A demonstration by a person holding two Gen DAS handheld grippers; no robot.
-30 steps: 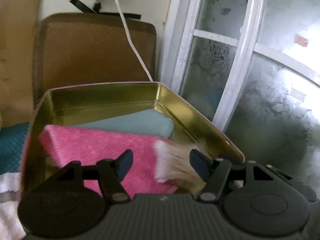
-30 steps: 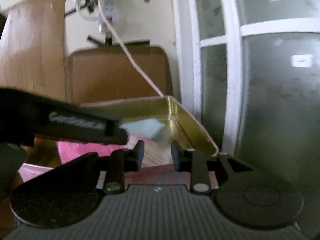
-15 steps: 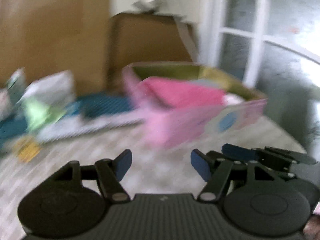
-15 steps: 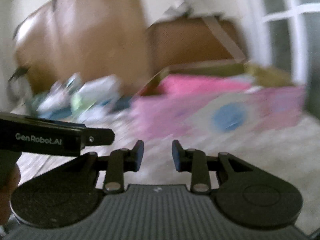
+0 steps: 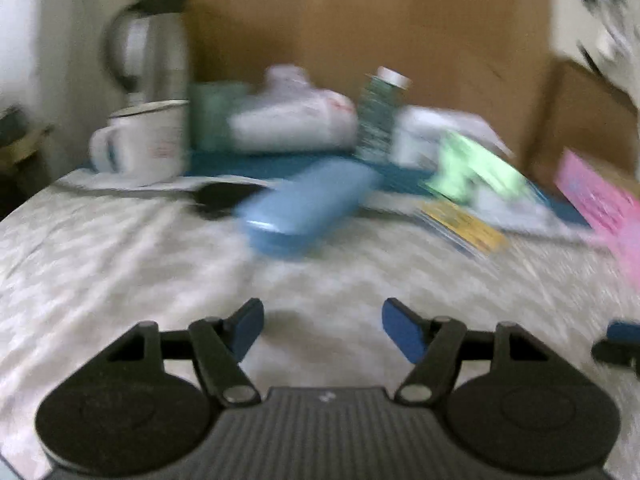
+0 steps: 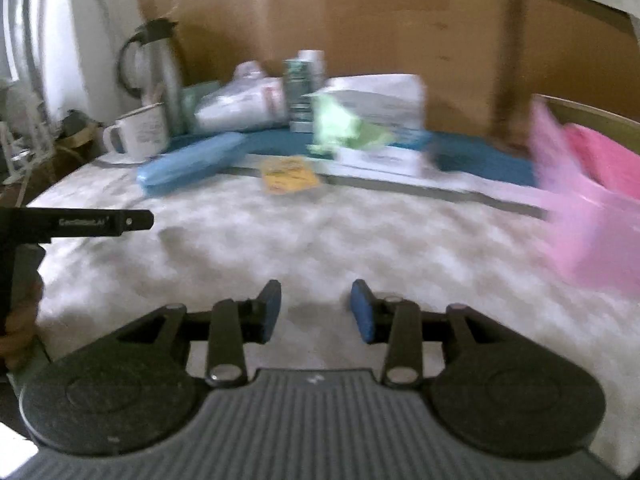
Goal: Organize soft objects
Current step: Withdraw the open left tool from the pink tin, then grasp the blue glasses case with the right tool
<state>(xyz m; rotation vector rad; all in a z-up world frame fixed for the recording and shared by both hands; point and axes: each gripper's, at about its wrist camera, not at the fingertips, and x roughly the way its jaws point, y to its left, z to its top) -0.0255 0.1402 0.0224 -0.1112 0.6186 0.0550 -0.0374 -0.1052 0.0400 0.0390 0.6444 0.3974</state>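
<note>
Both views blurred. Left gripper [image 5: 322, 330] hangs over the white patterned cloth [image 5: 120, 264] w/ jaws apart, nothing btwn the blue pads. Right gripper [image 6: 316, 311] also over the cloth [image 6: 320, 240]; jaws opening, gap empty. Part of the left tool's black bar [image 6: 80, 222] shows at the left edge of the right wrist view.

Task items: pink tin [image 6: 592, 236] sits at far right of the cloth, pink towel [image 6: 604, 160] inside it; in the left wrist view only the tin's edge [image 5: 604, 204] shows.

Along the back by the cardboard: steel kettle [image 5: 148, 44], white mug [image 5: 140, 140], green-label bottle [image 5: 378, 116], white packets [image 5: 296, 120], light green wrapper [image 5: 472, 168]. Nearer: blue case [image 5: 308, 204] lying tilted, yellow packet [image 5: 464, 228] beside it to the right.
</note>
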